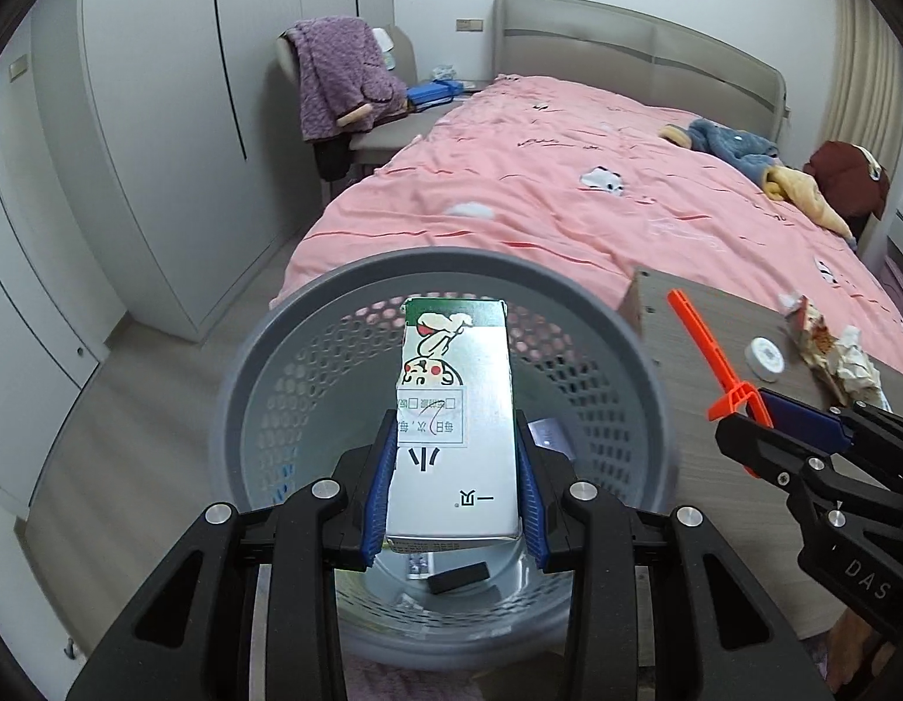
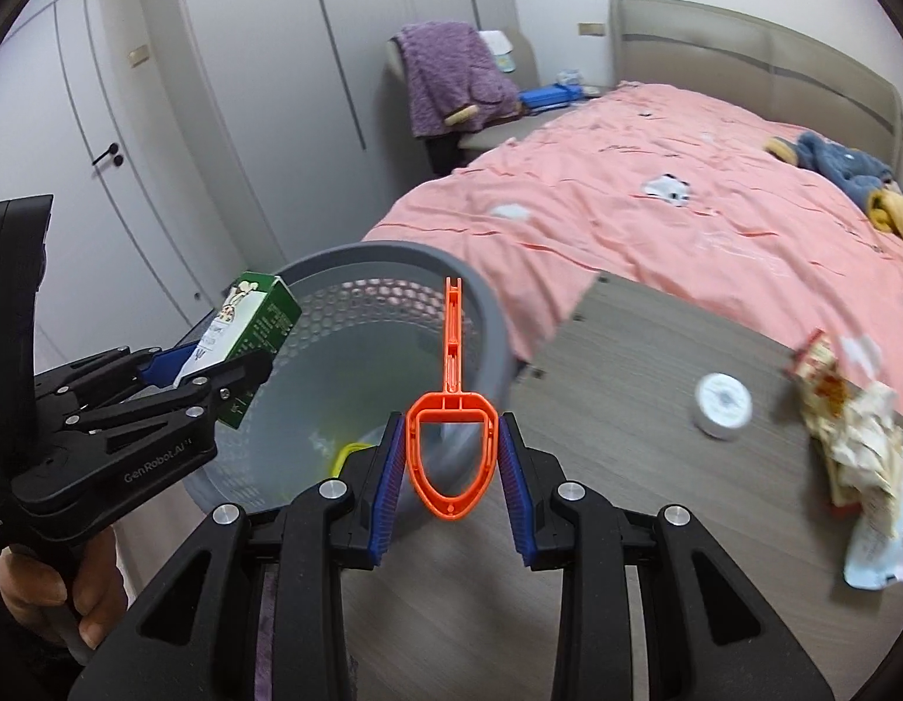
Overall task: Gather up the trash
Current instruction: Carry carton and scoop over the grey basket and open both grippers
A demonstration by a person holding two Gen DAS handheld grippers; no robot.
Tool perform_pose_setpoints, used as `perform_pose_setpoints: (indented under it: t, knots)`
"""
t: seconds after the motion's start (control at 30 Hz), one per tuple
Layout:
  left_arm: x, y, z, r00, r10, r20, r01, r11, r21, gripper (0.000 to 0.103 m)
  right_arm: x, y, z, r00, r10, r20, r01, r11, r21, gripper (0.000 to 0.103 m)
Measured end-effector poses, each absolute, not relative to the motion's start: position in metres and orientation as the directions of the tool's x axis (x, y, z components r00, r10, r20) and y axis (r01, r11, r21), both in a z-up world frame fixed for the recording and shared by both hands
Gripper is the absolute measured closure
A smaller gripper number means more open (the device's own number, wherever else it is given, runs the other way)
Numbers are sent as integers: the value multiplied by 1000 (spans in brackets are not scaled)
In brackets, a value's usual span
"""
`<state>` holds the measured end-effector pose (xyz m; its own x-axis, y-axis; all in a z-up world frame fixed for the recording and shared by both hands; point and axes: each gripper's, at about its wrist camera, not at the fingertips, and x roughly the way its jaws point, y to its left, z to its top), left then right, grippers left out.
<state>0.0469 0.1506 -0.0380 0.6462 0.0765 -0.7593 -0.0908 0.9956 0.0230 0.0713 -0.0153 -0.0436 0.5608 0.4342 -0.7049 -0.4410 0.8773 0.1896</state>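
My left gripper (image 1: 456,455) is shut on a white and green carton (image 1: 456,409) and holds it over the open grey perforated trash basket (image 1: 311,315). The carton also shows in the right wrist view (image 2: 250,321), beside the basket (image 2: 486,315). My right gripper (image 2: 450,455) is shut on an orange plastic scoop (image 2: 450,455), held over the table edge next to the basket. The scoop shows in the left wrist view (image 1: 705,350). Small items lie in the basket's bottom (image 1: 457,575).
A grey wooden table (image 2: 627,467) holds a white round lid (image 2: 723,403) and crumpled wrappers (image 2: 854,438). A pink bed (image 1: 568,187) lies behind. A chair with a purple garment (image 1: 340,82) stands by the wardrobe (image 1: 130,117).
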Motion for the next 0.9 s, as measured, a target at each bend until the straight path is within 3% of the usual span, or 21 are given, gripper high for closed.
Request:
perform_pose_setpoints:
  t: [0.5, 0.6, 0.77, 0.9]
  knots:
    - [67, 180, -58, 609, 72, -790, -142, 990, -19, 67, 99, 41, -54, 477, 471, -742, -513, 835, 200, 70]
    - [68, 183, -60, 606, 71, -793, -151, 988, -26, 64, 101, 44, -54, 478, 464, -746, -514, 836, 191, 69]
    - [64, 188, -56, 616, 86, -783, -173, 985, -28, 49, 98, 41, -50, 496, 460, -736, -513, 840, 179, 58]
    - [62, 190, -55, 618, 103, -780, -188, 982, -20, 48, 97, 41, -48, 503, 455, -735, -508, 843, 174, 58]
